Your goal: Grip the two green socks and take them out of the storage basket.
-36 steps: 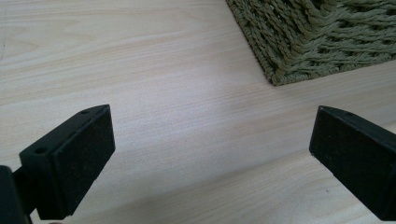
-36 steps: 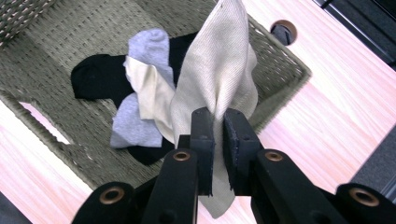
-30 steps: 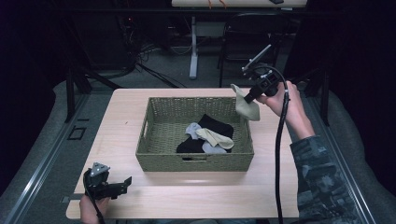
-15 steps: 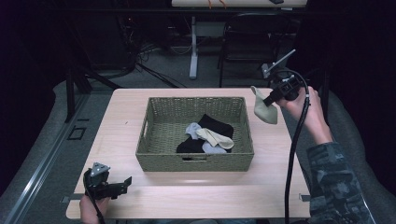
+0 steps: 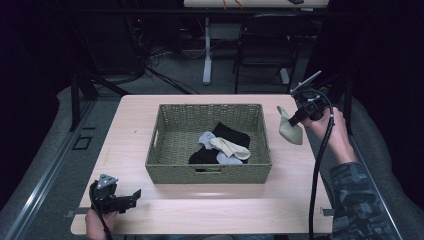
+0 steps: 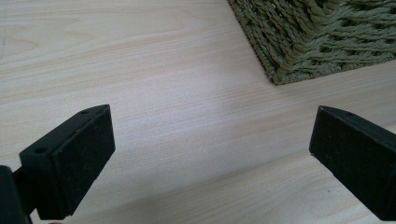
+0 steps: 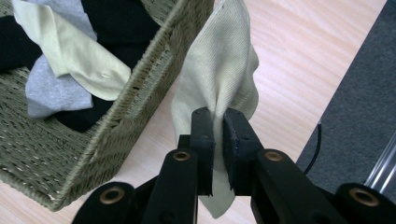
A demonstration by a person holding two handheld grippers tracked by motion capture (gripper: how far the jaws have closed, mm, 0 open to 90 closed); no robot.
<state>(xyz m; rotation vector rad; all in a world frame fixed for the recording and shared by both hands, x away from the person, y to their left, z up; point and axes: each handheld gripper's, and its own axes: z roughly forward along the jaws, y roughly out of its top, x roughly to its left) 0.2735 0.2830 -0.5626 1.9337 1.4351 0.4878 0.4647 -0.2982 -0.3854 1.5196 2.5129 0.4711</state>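
The left tongs (image 5: 131,196) are held low over the near left corner of the desk (image 5: 130,145), jaws spread wide and holding nothing. At the desk's centre a woven basket (image 5: 165,165) is seen with black, grey and cream socks (image 5: 225,145) inside. Just beyond its right wall, a cream sock (image 7: 219,70) is pinched in the right tongs (image 7: 218,122), hanging above the desk.
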